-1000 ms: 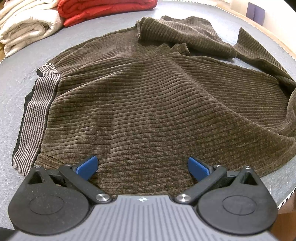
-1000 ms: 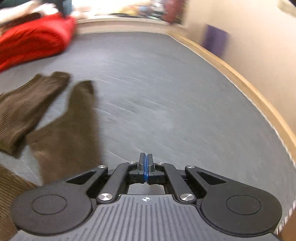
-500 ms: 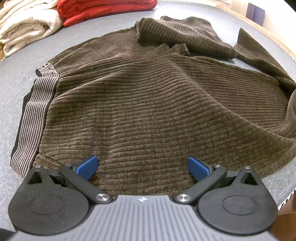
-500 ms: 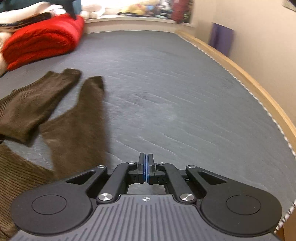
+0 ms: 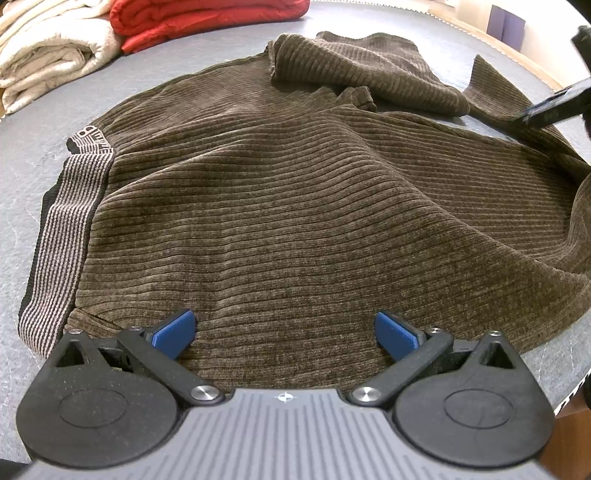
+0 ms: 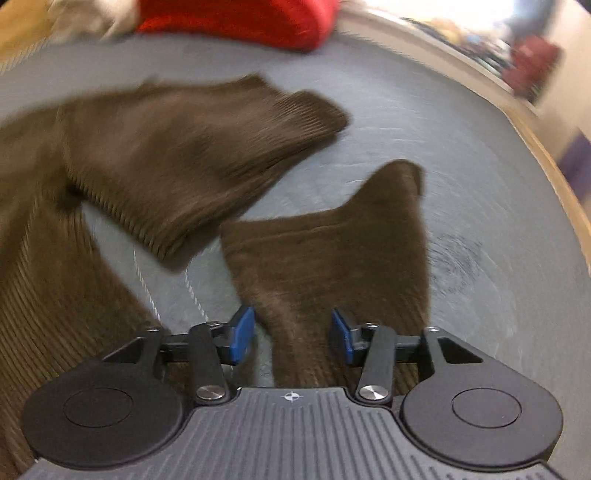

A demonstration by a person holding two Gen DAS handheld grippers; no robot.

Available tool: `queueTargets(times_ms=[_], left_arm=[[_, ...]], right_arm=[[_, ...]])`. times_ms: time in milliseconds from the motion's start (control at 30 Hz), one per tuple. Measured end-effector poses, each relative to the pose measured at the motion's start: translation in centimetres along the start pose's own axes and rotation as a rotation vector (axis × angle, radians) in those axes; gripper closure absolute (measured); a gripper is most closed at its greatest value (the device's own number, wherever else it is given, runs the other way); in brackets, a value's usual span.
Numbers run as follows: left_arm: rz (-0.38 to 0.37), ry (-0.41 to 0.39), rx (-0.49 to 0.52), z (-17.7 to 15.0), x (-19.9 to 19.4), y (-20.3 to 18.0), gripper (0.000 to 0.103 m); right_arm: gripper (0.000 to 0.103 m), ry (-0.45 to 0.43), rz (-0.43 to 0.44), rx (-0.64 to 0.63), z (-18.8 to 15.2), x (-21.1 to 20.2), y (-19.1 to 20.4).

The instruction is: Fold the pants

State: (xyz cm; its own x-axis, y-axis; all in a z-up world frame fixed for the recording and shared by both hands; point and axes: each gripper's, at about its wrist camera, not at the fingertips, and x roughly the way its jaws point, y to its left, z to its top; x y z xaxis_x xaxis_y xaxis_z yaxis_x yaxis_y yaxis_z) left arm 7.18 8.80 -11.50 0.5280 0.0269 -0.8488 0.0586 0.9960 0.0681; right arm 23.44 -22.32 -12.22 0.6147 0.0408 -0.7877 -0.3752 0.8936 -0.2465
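The brown pants (image 5: 295,192) are spread across the grey tabletop (image 5: 33,155). The left hand-held gripper (image 5: 284,332) is held spread above them. The right hand-held gripper (image 6: 291,334), its jaws just opened, is spread around one pant leg (image 6: 332,251) near the tabletop's right edge, pads not pressing.

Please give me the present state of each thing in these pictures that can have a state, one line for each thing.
Brown pants: spread out, rumpled, not yet folded.
Near pant leg: flat, lying between the right jaws, not pinched.
Left gripper: open over the pants.
Right gripper: open, jaws just opened.
Red blanket: folded.
White blanket: folded.
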Motion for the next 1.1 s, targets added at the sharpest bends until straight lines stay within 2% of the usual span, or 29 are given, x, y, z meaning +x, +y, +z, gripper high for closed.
queueTargets(times_ms=[100, 167, 200, 333, 467, 567, 667, 767, 833, 867, 933, 1033, 1100], left_arm=[[0.001, -0.001, 0.0, 0.0, 0.0, 0.0, 0.0], [0.002, -0.002, 0.001, 0.0, 0.0, -0.1, 0.0], [0.003, -0.003, 0.0, 0.0, -0.1, -0.1, 0.0], [0.006, -0.004, 0.0, -0.1, -0.1, -0.1, 0.0], [0.01, -0.01, -0.002, -0.2, -0.2, -0.1, 0.0], [0.01, -0.011, -0.003, -0.3, -0.3, -0.1, 0.0], [0.005, -0.007, 0.0, -0.2, -0.3, 0.0, 0.0], [-0.003, 0.004, 0.0, 0.1, -0.1, 0.2, 0.0], [-0.004, 0.007, 0.001, 0.4, 0.0, 0.1, 0.0], [-0.003, 0.007, 0.002, 0.4, 0.1, 0.0, 0.0], [-0.001, 0.005, -0.001, 0.5, 0.2, 0.0, 0.0], [0.003, 0.002, -0.001, 0.4, 0.2, -0.1, 0.0], [0.001, -0.001, -0.001, 0.4, 0.1, -0.1, 0.0]], right_arm=[[0.056, 0.052, -0.033, -0.056, -0.2, 1.6, 0.4], [0.074, 0.045, -0.028, -0.043, -0.3, 1.6, -0.1], [0.095, 0.039, -0.024, -0.028, -0.4, 1.4, -0.6], [0.095, -0.035, -0.03, 0.08, -0.3, -0.8, -3.0], [0.096, -0.15, -0.078, 0.301, -1.4, -5.1, -8.6], [0.097, -0.213, -0.126, 0.486, -4.4, -8.4, -13.3], [0.097, -0.224, -0.179, 0.711, -9.8, -11.0, -18.3], [0.097, -0.134, -0.24, 0.949, -16.8, -12.0, -22.6], [0.097, -0.003, -0.26, 1.11, -21.8, -11.5, -24.6], [0.097, 0.096, -0.248, 1.186, -24.4, -10.8, -25.2], [0.097, 0.213, -0.22, 1.252, -27.2, -9.5, -25.3], [0.095, 0.172, -0.206, 1.251, -27.3, -9.9, -25.7], [0.091, 0.128, -0.198, 1.32, -27.4, -10.2, -26.1]])
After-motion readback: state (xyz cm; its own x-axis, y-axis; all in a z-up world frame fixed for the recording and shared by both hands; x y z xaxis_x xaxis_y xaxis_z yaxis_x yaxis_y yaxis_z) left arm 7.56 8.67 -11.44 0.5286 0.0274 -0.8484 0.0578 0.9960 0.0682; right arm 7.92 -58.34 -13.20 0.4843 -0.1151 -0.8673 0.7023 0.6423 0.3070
